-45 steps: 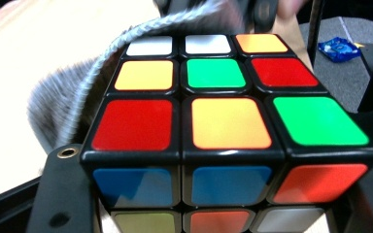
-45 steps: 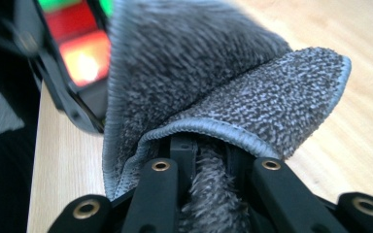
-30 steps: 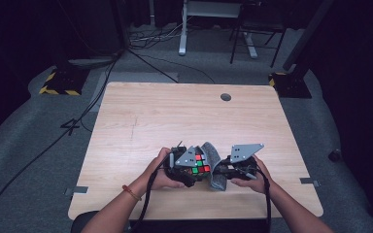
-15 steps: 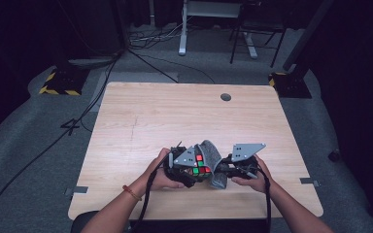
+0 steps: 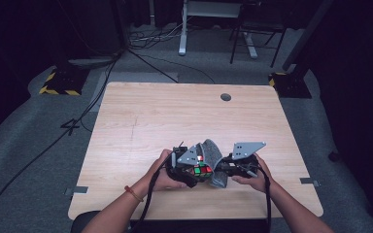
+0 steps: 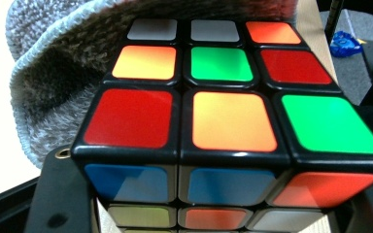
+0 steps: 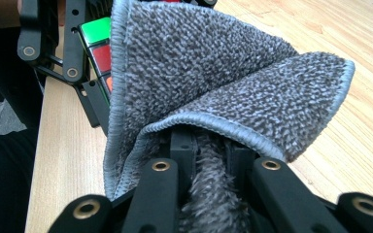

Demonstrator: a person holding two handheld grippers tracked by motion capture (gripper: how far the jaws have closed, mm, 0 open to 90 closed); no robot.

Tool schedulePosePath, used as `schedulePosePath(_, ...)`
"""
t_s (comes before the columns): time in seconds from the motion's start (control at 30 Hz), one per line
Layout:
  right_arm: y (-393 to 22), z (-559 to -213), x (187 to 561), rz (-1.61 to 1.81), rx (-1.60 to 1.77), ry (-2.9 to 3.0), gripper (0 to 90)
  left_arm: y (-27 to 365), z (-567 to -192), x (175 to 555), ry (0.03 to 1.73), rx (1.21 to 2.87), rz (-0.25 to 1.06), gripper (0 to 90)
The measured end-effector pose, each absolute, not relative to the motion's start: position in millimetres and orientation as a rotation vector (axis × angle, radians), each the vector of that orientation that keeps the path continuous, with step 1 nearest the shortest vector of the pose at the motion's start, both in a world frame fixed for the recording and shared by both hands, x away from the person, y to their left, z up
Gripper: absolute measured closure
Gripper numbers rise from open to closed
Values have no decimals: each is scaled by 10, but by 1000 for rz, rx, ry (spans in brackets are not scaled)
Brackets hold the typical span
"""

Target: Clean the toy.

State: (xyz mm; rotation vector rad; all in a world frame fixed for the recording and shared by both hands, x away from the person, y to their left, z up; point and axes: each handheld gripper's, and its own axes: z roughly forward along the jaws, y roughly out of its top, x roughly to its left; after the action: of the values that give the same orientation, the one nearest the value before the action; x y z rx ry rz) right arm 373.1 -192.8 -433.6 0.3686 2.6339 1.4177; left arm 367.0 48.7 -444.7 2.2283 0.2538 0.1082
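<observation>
Little has moved since a second ago: both hands sit at the same spot near the bench's (image 5: 141, 116) front edge, and only the left hand-held gripper (image 5: 188, 171) has been closing its jaws on the puzzle cube (image 6: 223, 116), then easing a touch. It now clamps the cube between its jaws, just above the front edge at the middle. The right hand-held gripper (image 7: 209, 145) is pinched tight on a fold of grey cloth (image 7: 213, 73), which presses against the cube's far side. To wipe well, I judge the left grip should hold the cube steady by its side faces while the right drags the cloth flat across one face, not bunched at an edge.
</observation>
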Motion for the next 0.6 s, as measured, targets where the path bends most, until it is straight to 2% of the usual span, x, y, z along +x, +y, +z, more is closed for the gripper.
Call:
schedulePosePath(0.1,-1931,-4344,3738,1425,373,2634,790,504,-4460,3695,273,2202,66,325)
schedulePosePath(0.17,-1931,-4347,3744,1426,382,2634,790,491,-4463,3683,265,2222,97,327)
schedulePosePath(0.2,-1922,-4360,3747,1401,390,2641,789,440,-4469,3639,230,2284,181,327)
schedulePosePath(0.3,-1920,-4388,3748,1390,388,2639,790,399,-4481,3607,211,2337,233,320)
schedulePosePath(0.6,-1972,-4346,3745,1479,385,2595,791,368,-4552,3619,206,2397,264,290)
